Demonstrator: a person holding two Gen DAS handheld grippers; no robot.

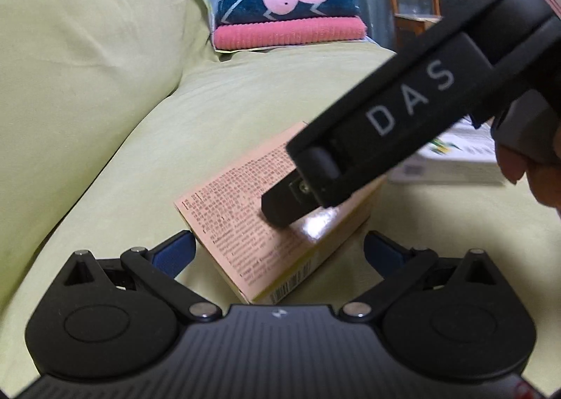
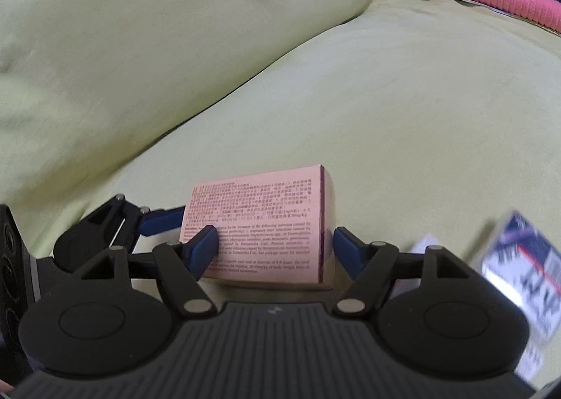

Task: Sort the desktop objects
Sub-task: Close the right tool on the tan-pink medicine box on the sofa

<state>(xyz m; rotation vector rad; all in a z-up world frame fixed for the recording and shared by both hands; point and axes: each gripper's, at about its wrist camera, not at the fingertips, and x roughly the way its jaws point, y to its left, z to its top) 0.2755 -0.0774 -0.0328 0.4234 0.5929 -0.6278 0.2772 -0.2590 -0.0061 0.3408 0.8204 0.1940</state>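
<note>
**Pink carton sits between both sets of jaws; right gripper is on top of it**

We find the pink carton lying flat on the yellow-green cover, straight ahead of both tools. In the right wrist view its long axis runs away from the camera, roughly along the fingers. The right gripper straddles it, jaws spread: one blue pad lies over the printed top face, the other stands just off the carton's right edge, so no clamp. The left gripper is also released, its pads either side of the carton's near corner without touching. We judge the right hand nearer to a grasp.

Writing: the carton's face carries dense small print in two scripts, too small to read; a barcode sits on its end. "DAS" reads on the right tool's body. A second white box lies beyond, print blurred.
</note>
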